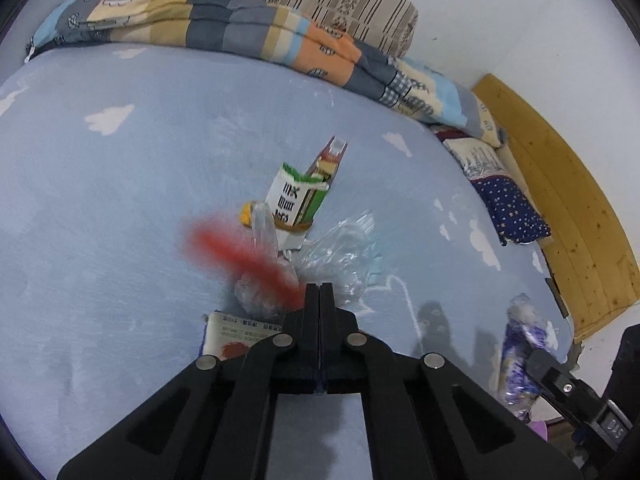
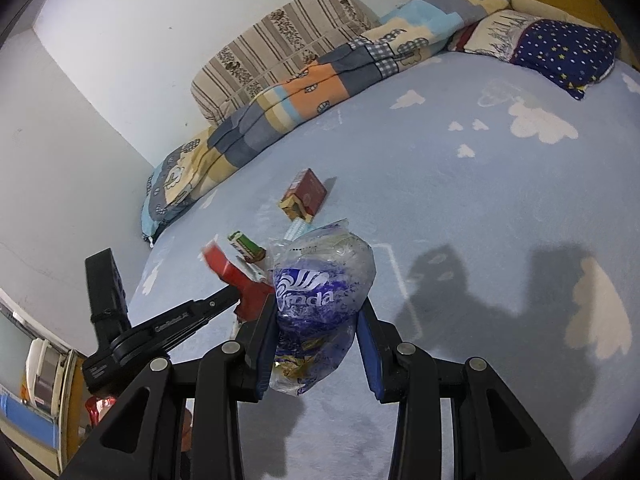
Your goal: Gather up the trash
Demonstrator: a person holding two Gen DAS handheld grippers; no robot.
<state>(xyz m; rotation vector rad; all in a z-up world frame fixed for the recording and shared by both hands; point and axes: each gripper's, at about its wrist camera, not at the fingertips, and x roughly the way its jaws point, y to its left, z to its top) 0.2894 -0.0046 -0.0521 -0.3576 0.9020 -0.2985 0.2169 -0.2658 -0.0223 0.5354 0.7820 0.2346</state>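
Partway done, I judge: the left gripper [image 1: 319,292], jaws clamped on a flat red wrapper [image 2: 236,276], nears the blue-printed clear plastic bag [image 2: 320,300] gripped by the right gripper [image 2: 318,332], while a green-and-white carton [image 1: 294,200], dark red box [image 2: 306,196] and clear film [image 1: 344,256] remain on the bed [image 1: 120,200].

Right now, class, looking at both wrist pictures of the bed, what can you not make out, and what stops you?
- Red wrapper: left wrist view, motion blur hides its print and shape.
- Packet: left wrist view, the left gripper covers most of it.
- Contents of the plastic bag: right wrist view, crumpled printed film hides them.
- Bag's lower end: right wrist view, behind the right gripper.
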